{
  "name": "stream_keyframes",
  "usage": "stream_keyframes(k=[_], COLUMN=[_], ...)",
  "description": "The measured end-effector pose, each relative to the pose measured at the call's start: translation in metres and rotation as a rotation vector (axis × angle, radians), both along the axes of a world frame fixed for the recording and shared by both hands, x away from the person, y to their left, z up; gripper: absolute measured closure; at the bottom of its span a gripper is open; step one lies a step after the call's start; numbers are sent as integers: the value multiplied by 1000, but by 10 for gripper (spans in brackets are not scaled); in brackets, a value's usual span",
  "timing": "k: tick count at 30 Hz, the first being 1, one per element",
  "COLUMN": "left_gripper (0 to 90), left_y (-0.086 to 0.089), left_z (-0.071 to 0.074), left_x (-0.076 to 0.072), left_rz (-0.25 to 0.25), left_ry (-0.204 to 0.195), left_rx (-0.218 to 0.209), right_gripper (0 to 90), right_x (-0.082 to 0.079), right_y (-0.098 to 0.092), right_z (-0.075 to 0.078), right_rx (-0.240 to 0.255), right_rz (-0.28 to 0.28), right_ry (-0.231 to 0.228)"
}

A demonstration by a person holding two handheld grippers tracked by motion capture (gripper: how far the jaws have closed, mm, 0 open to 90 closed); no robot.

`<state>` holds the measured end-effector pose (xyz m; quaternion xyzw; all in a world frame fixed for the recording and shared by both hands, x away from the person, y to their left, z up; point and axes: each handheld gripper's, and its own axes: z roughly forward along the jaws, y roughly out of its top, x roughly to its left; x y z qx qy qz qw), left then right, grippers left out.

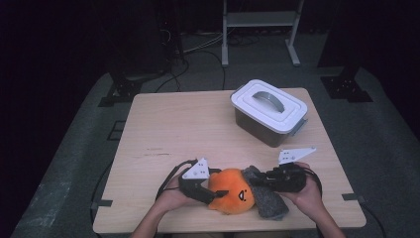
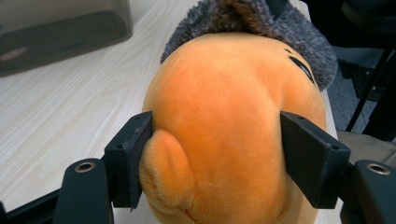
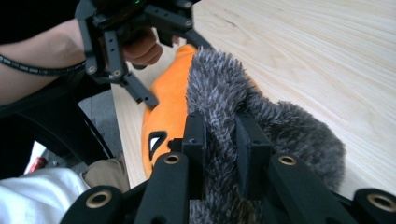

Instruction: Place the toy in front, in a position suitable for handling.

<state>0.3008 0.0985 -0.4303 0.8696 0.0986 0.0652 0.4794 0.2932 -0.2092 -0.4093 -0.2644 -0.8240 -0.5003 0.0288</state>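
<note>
Orange plush (image 1: 232, 191) between both clamping tools.

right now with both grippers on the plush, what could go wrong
The right gripper pinches only a fold of the grey furry hood, so pulling may slip it free. The left gripper squeezes the soft orange plush, which could squirm out. Both sit near the table's front edge, so either might drop off.
</note>
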Motion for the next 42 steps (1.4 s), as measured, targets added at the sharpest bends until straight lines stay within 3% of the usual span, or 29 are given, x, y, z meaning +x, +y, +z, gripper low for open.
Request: stream_keyframes(k=[7,11,18,19,24,29,33,36,38,41,42], left_gripper=[298,297,296,295,296,296,295,296,296,296,296], left_y=[3,6,7,7,8,8,11,12,13,13,13], left_z=[-2,-3,-4,-4,-4,-5,-6,-7,-7,-7,-7], left_x=[4,6,9,9,9,11,12,13,14,15,15], left_rz=[15,25,34,35,39,53,58,66,69,70,68], left_ry=[25,39,49,50,53,70,76,85,88,91,90], left_rx=[-9,-8,-10,-10,-9,-17,-14,-16,-16,-15,-14], right_gripper=[750,751,750,748,745,746,746,745,745,743,740], right_x=[7,9,-1,-7,-9,-1,5,5,0,-4,-8], right_y=[-9,-15,-5,3,10,0,-11,-12,-8,-3,5], right_z=[-10,-15,2,6,2,-6,-13,-12,-2,2,2], right_rx=[-2,-31,28,16,-19,-28,-71,-64,-20,-10,-29], right_rz=[-23,-43,-3,26,44,8,-43,-44,-18,3,28], right_ry=[44,58,14,-6,-16,10,29,31,8,-6,-18])
